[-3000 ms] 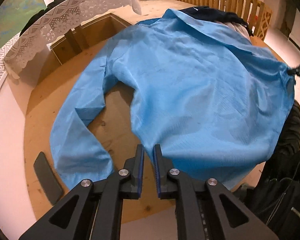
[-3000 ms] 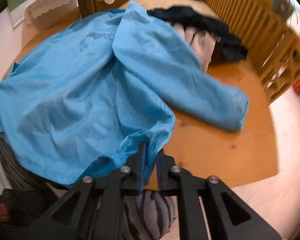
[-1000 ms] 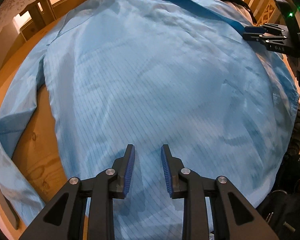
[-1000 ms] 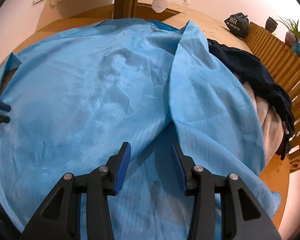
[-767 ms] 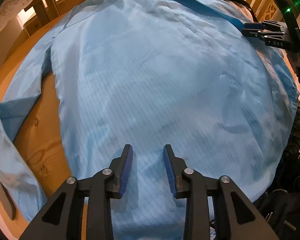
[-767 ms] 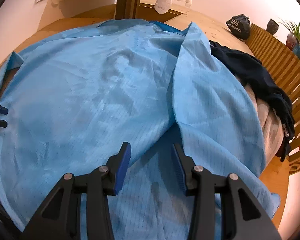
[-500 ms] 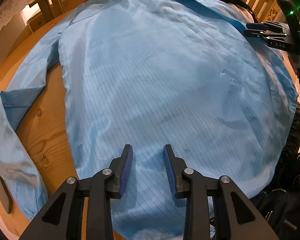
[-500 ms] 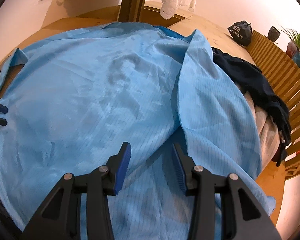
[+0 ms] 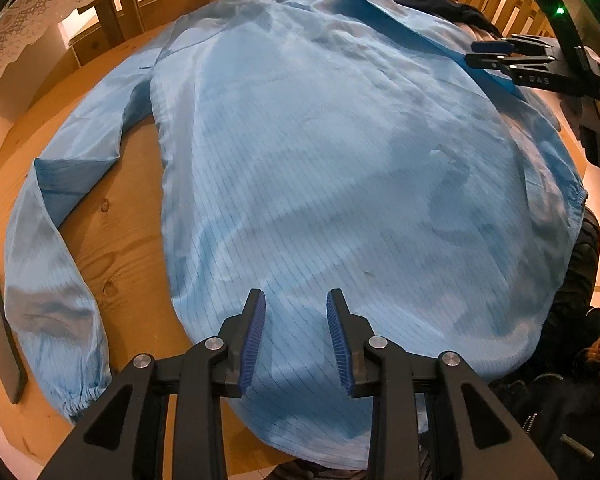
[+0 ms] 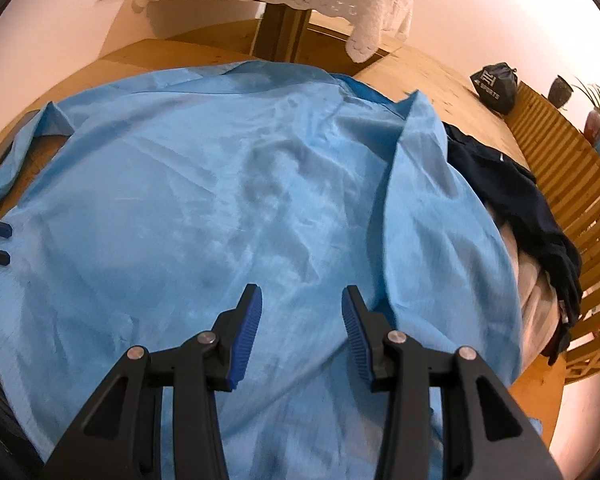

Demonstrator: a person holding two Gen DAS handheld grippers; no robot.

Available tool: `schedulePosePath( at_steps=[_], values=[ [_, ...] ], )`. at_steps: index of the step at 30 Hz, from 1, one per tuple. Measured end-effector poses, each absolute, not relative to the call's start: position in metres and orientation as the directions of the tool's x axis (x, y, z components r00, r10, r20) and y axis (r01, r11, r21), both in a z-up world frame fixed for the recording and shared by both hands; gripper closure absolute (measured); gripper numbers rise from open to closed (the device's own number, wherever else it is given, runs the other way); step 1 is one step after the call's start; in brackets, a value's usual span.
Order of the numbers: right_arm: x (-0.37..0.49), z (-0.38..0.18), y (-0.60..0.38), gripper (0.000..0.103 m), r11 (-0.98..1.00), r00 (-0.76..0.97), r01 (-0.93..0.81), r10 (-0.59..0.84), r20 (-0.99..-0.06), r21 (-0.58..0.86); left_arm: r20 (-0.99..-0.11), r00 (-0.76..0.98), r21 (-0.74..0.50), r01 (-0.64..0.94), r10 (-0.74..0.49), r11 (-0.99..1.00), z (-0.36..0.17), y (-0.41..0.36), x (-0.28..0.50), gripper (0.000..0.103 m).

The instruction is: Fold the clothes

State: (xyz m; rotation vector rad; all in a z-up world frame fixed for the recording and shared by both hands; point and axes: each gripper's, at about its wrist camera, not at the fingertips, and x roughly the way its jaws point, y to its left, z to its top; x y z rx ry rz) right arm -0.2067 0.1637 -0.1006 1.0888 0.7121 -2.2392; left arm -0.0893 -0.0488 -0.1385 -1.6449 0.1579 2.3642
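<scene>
A: While both tools hang over the cloth, what does the left hand-held gripper (image 9: 295, 336) have between its pads?

B: Nothing. Its jaws stand apart above the blue shirt (image 9: 340, 168), which lies spread flat on the wooden desk (image 9: 128, 248) right beneath and ahead of it.

A: And the right hand-held gripper (image 10: 302, 332)?

B: Also parted and empty, hovering over the same shirt (image 10: 220, 208). Just to the right of its fingers one sleeve (image 10: 432, 216) lies folded across the body of the shirt.

A: Where is the other sleeve?

B: Left of the left hand-held gripper, bent at the elbow on the bare desk, its cuff (image 9: 80, 396) near a dark flat object (image 9: 2, 336).

A: Anything beyond the shirt?

B: Ahead and right of the right hand-held gripper, dark clothes (image 10: 520, 200) lie beside a wooden slatted rail (image 10: 568, 168).
</scene>
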Motion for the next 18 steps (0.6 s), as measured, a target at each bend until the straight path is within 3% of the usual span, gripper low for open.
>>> schedulePosePath(
  at_steps=[18],
  values=[
    [-0.226,-0.122,0.109,0.062,-0.648,-0.507,0.71,-0.201,-0.838,-0.275,-0.936,-0.307,-0.085,-0.278,0.172,-0.957,-0.143,-0.054,-0.063,0.072]
  ],
)
